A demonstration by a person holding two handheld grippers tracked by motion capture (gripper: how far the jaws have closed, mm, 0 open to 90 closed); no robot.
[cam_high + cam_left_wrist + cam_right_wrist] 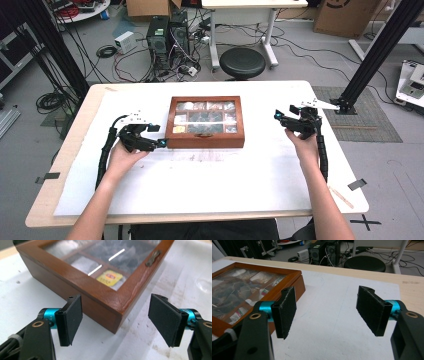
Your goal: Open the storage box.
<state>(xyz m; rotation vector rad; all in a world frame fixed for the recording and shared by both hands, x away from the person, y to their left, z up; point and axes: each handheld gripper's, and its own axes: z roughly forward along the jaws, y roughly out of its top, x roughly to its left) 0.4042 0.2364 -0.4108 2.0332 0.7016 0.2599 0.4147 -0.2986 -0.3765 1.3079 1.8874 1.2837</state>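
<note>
Wooden box [100, 293], glass-lidded and closed; left claw [116, 318] and right claw [329, 312] both apart.

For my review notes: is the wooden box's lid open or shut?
Shut: the glass lid lies flat on the wooden box, frame flush with the walls.

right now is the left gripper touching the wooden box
Apart. In the left gripper view the left gripper stands open with the corner of the wooden box between the pads, and white table shows between each pad and the wood.
</note>
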